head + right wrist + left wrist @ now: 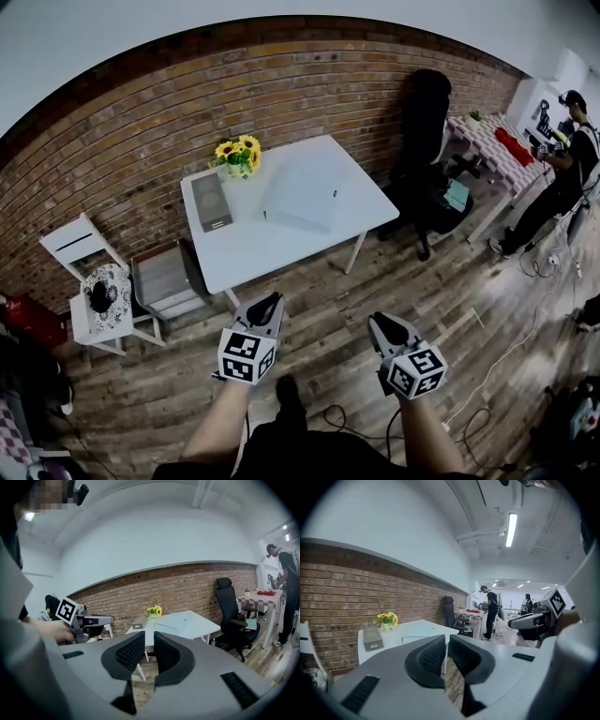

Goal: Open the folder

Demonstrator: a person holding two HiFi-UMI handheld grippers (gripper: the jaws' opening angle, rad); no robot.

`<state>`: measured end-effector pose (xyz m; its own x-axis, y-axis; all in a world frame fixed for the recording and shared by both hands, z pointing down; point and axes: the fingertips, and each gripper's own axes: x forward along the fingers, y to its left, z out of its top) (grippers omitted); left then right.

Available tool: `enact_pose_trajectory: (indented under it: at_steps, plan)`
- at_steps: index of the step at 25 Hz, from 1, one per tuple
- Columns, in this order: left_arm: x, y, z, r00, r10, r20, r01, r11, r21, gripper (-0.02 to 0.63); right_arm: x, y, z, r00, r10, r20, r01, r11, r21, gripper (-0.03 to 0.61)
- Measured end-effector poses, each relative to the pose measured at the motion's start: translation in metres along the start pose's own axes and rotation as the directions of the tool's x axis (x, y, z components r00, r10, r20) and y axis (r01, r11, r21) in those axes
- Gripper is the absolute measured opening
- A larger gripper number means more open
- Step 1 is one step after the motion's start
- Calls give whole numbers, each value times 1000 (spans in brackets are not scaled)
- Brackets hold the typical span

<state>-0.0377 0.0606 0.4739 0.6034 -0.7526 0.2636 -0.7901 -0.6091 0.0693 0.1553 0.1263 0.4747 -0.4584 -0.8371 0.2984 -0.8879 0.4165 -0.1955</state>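
A pale folder (302, 194) lies flat and closed on the white table (262, 248), with a pen-like mark on its cover. Both grippers hang over the wooden floor on my side of the table, short of its edge and pointing toward it. My left gripper (267, 307) has its jaws together with nothing between them (446, 641). My right gripper (382, 328) is also shut and empty (150, 639). The folder (415, 638) shows beyond the left jaws, and the folder (171, 624) beyond the right jaws.
A grey box (211, 200) and a pot of sunflowers (238, 155) stand on the table's far left. A white chair (89, 253) and a grey crate (169, 278) sit left of it, a black office chair (427, 122) on the right. A person (562, 159) stands by another table.
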Motion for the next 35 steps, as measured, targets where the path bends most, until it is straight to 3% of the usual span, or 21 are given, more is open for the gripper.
enact_pose_trajectory:
  at_steps: [7,13,21,25,35]
  plan:
    - [45,53,14,999,-41,-9,41,999,-3,25,77,-14,39,1000,-10,-3,10,1000,-9,71]
    - [68,80,31,999,-54,-5,54,997,50,25,118,-8,68,999,15,39,-17,999,39,69]
    - [110,95,20,995,-69,-65,74,994,81,26,163,-32,72,999,29,25,-30,997,68,66]
    - [147,100,12,991,-90,-103,99,991,89,44,194,-59,64,999,41,8,-41,993,109,66]
    - [268,133,23,978,-88,-189,108,989,98,58,302,-152,95,993,115,23,-117,973,198,64]
